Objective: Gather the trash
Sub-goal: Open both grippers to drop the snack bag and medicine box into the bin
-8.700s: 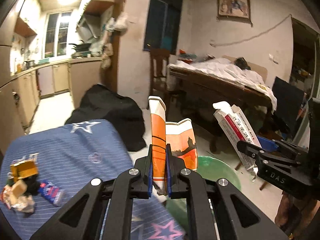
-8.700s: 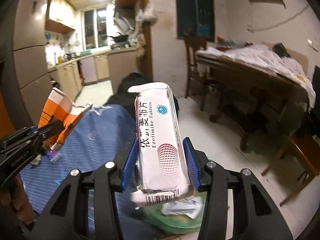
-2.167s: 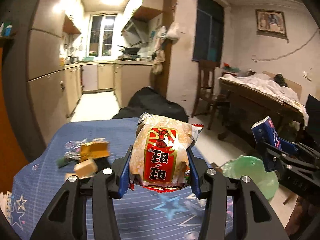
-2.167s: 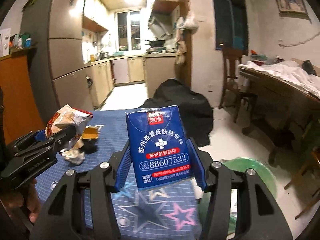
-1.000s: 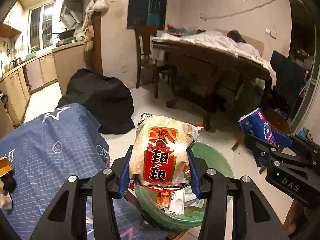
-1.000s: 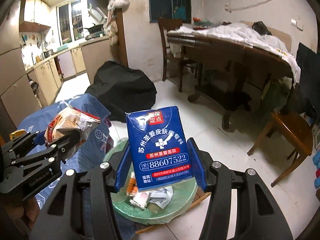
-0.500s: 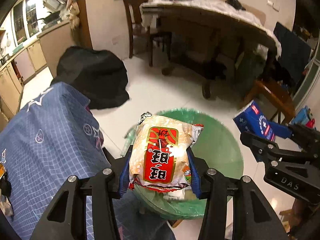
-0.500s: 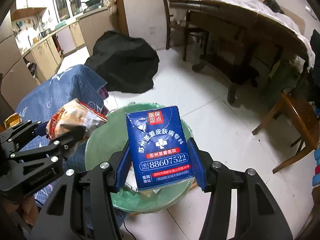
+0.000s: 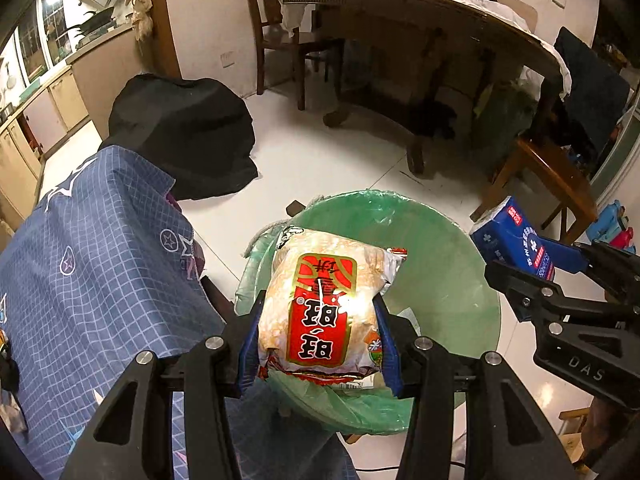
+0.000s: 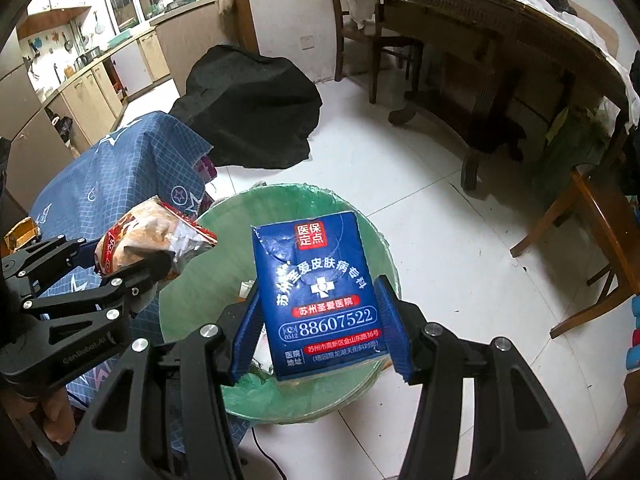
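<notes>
Left gripper (image 9: 318, 340) pinches a snack bag (image 9: 324, 300), right gripper (image 10: 322, 328) a blue box (image 10: 320, 292), above the littered green-lined bin (image 10: 192, 292).

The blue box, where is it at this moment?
The blue box is clamped in the right gripper, held above the green-lined bin, right of the snack bag.

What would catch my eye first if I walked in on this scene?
Probably the crinkly orange-and-red snack bag clamped in the left gripper, and the blue cardboard box with white print clamped in the right gripper. Both hang over the round bin with a green plastic liner, beside the blue star-patterned cloth.
</notes>
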`<state>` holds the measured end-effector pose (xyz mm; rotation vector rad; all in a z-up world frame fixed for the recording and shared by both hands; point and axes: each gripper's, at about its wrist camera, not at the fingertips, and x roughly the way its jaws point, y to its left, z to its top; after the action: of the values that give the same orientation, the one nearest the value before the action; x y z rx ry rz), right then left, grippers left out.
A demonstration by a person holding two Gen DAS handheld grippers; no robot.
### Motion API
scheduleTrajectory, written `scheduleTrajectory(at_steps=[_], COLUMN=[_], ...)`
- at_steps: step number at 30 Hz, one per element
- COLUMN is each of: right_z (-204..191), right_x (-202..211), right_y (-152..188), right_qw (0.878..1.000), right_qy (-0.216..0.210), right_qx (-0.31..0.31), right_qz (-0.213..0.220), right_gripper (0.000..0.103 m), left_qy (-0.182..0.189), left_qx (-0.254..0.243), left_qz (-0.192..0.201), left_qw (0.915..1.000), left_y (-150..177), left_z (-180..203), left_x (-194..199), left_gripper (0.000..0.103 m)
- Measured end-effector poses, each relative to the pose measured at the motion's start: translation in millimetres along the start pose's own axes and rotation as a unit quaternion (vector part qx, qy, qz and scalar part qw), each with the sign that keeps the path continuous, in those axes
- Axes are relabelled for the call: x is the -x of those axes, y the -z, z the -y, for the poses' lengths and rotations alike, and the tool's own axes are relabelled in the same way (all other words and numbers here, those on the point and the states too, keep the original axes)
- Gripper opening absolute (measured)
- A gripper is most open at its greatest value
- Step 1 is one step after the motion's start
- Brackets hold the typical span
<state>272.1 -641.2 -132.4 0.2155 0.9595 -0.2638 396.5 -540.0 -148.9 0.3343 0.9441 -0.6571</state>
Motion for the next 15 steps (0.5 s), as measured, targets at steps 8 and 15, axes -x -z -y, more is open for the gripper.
scheduleTrajectory(at_steps=[8, 15], right_z=[-0.6, 2.3], right_x=[-0.5, 0.5], right_y=[-1.2, 0.6], right_qw=[1.0, 1.0], right_qy=[0.0, -0.001], right_qx=[0.0, -0.007], right_qz=[0.005, 0.014], right_gripper=[0.053, 0.064], left_qy=[0.0, -0.006], left_qx=[0.001, 0.002], left_qz=[0.0, -0.001], left_qw=[1.0, 1.0], left_y=[-0.2, -1.4], left_z=[-2.7, -3.4], left_x=[-2.9, -5.3], left_gripper=[0.051, 0.077])
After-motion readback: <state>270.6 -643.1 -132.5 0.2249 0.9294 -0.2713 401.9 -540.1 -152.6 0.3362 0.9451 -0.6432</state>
